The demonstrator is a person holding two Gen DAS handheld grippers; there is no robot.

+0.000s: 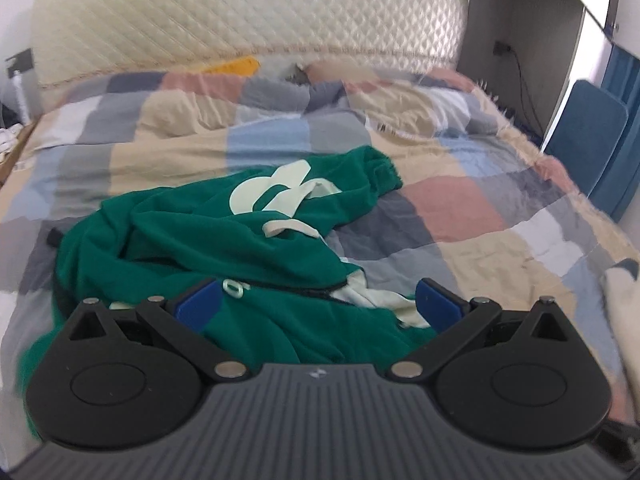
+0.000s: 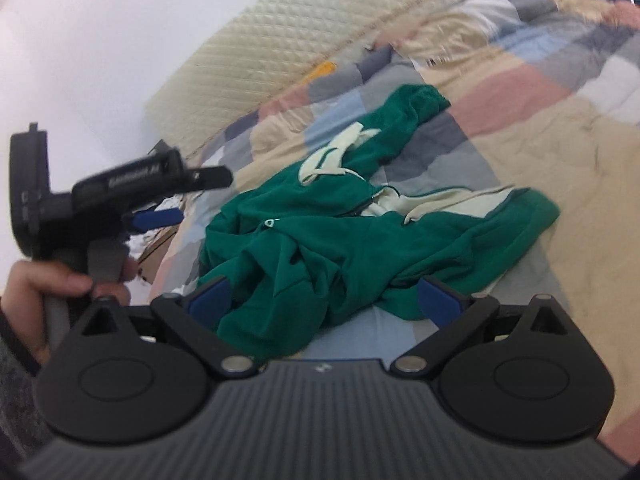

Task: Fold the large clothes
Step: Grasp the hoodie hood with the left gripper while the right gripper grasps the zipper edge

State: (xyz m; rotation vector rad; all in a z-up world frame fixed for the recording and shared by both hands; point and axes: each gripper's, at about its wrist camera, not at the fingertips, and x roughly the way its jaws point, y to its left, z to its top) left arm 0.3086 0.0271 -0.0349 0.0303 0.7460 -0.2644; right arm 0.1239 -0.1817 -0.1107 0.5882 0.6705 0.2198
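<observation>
A green hoodie [image 1: 224, 236] with cream lettering and a cream lining lies crumpled on the patchwork bedspread [image 1: 460, 200]. My left gripper [image 1: 320, 304] hovers open over its near edge, blue pads wide apart, nothing held. In the right wrist view the same green hoodie [image 2: 340, 240] spreads ahead, and my right gripper [image 2: 326, 300] is open just above its near folds. The left gripper [image 2: 156, 216] also shows at the left of that view, held by a hand [image 2: 48, 280].
A quilted cream headboard [image 1: 248, 20] runs along the far side of the bed. A pale cabinet [image 1: 520, 40] and blue cushions [image 1: 588, 136] stand at the right. A yellow item [image 1: 236, 66] lies by the headboard. Clutter sits off the bed's left edge [image 1: 12, 136].
</observation>
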